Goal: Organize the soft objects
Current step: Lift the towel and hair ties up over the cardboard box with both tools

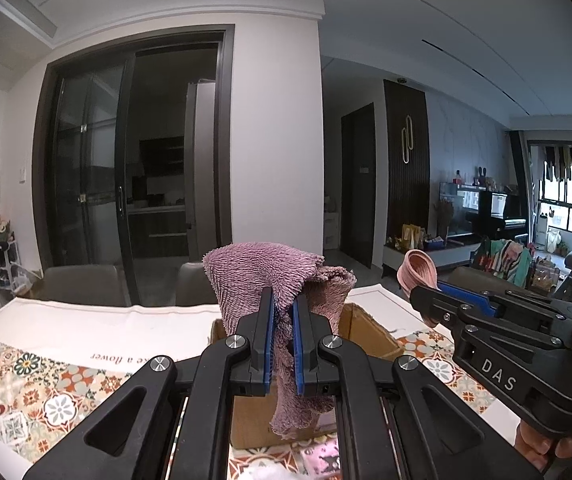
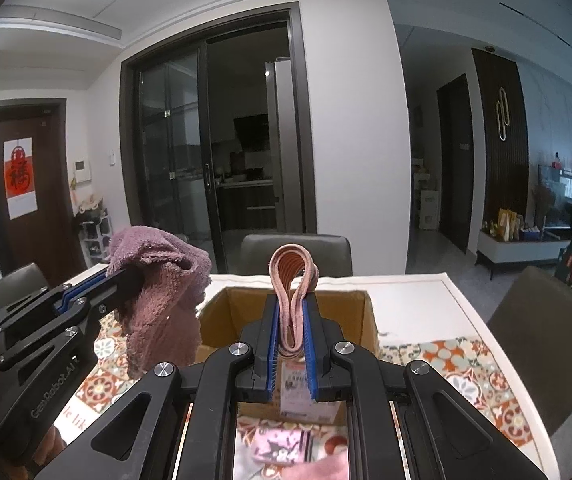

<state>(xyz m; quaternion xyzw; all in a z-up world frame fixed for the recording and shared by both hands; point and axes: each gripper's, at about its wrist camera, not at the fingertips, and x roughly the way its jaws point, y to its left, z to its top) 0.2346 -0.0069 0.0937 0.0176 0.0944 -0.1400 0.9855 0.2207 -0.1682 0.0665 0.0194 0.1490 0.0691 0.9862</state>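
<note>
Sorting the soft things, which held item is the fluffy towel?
The mauve terry towel in the left gripper; the right gripper holds a smooth pink folded band.

The purple towel is thick terry cloth with a rough, fluffy pile. The pink band looks like a soft knitted fabric, matt, with fine ribs on its inner face. The left tool and the right tool are matt black plastic with blue ribbed pads and shiny round metal bolts. The cardboard box is plain brown, matt paper board, with a printed paper label. The bench is covered with a smooth printed cloth in a tile pattern. The chair looks like smooth grey leather.
</note>
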